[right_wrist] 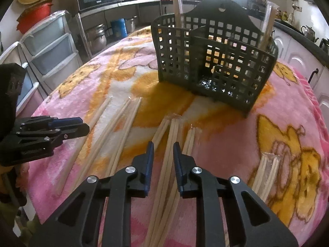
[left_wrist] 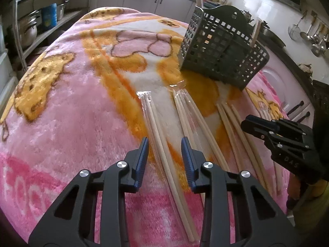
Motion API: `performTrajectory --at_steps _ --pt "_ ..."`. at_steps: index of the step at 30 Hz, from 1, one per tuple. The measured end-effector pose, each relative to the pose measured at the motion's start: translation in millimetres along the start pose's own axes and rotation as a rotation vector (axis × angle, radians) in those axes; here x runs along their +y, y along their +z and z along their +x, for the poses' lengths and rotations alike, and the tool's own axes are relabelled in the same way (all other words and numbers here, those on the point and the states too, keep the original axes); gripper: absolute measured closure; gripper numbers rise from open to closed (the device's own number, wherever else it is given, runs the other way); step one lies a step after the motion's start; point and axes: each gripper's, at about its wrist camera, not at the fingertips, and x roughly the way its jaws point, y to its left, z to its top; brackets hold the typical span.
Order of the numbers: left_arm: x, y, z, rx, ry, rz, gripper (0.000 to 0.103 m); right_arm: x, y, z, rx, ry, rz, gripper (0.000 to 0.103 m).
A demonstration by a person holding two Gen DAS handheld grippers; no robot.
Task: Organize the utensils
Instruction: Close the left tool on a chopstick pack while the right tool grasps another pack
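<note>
Several pairs of pale wooden chopsticks in clear plastic sleeves lie on the pink blanket-covered table. My left gripper is open, its jaws on either side of one wrapped pair, just above it. My right gripper is open over another wrapped bundle; it also shows in the left wrist view. A dark slotted utensil basket stands beyond the chopsticks, also in the right wrist view, with two wrapped pairs upright in it.
More chopstick pairs lie left and right of my right gripper. Shelves with pots stand to the left, plastic drawers and counters around the table. Ladles hang on the wall.
</note>
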Motion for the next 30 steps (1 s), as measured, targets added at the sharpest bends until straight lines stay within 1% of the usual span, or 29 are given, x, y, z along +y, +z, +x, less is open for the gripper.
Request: performTrajectory --at_steps 7,18,24,30 --pt "2 11 10 0.015 0.004 -0.007 0.079 0 11 18 0.046 -0.007 -0.007 0.085" --pt "5 24 27 0.036 0.027 -0.006 0.079 -8 19 28 0.069 -0.025 -0.002 0.085" --pt "11 33 32 0.041 0.032 -0.018 0.087 -13 19 33 0.085 -0.021 0.013 0.085" --pt "15 39 36 0.050 0.036 -0.014 0.087 -12 23 40 0.103 -0.025 0.015 0.085"
